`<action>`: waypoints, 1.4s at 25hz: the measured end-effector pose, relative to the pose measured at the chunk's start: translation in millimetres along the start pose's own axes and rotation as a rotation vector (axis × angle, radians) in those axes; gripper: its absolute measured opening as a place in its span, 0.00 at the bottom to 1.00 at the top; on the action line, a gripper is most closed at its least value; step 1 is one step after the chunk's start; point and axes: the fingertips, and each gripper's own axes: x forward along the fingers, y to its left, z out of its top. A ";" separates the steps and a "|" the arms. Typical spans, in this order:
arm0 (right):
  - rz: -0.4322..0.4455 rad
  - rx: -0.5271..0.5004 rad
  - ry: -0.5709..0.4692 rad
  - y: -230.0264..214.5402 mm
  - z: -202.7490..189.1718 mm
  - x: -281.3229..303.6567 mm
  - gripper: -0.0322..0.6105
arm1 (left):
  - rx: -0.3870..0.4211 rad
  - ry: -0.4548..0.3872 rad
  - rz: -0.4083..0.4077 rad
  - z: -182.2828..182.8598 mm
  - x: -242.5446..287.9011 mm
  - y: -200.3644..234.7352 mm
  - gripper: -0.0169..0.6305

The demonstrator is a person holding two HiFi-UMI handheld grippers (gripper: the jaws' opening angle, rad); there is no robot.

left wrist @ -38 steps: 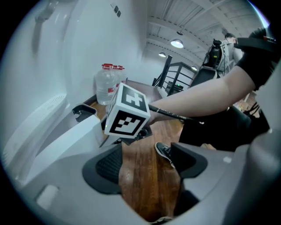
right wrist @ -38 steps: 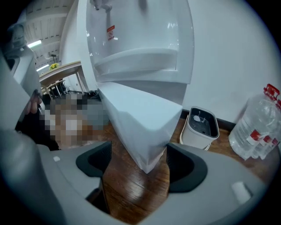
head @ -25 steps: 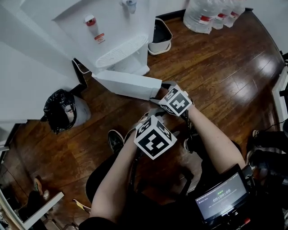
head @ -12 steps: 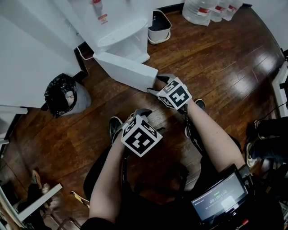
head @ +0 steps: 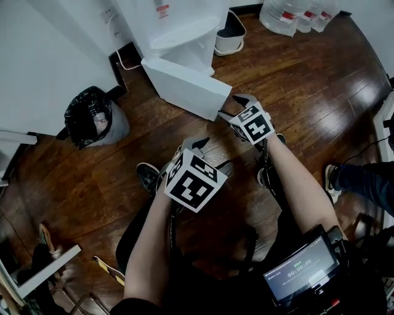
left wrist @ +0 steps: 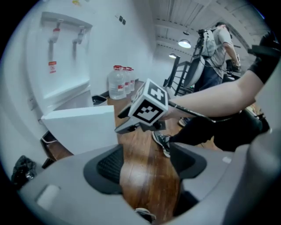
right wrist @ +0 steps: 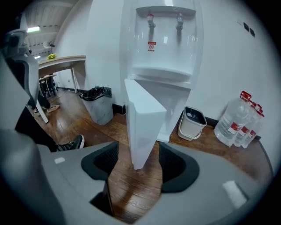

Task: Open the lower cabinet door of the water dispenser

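Observation:
The white water dispenser point(head: 184, 24) stands at the top of the head view, and its lower cabinet door point(head: 184, 86) is swung out over the wood floor. My right gripper point(head: 233, 107) sits at the door's free edge. In the right gripper view the door point(right wrist: 142, 127) rises edge-on between the pads of the right gripper point(right wrist: 135, 165), with gaps on both sides. My left gripper point(head: 191, 146) hangs open lower left, away from the door. In its own view the left gripper point(left wrist: 145, 165) shows only floor between the pads.
A bin with a black bag point(head: 92, 120) stands left of the dispenser. A small white bin point(head: 231, 34) and several water bottles point(head: 295, 15) are at its right. A shoe point(head: 148, 175) and a timer screen point(head: 298, 267) lie near me.
The door has swung a little further out from the dispenser, with the right gripper staying at its free edge. The left gripper has drifted sideways, still open.

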 end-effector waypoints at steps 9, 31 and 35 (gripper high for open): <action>0.019 -0.015 0.020 -6.3 13.4 21.4 0.46 | -0.232 -0.211 0.231 31.6 -36.0 87.5 0.50; 0.340 -0.244 0.029 145.8 11.3 15.9 0.31 | -0.513 -0.299 0.487 -42.2 -134.0 178.3 0.50; 0.387 -0.258 0.010 174.2 21.9 22.0 0.26 | -0.538 -0.325 0.497 -47.8 -146.8 185.8 0.50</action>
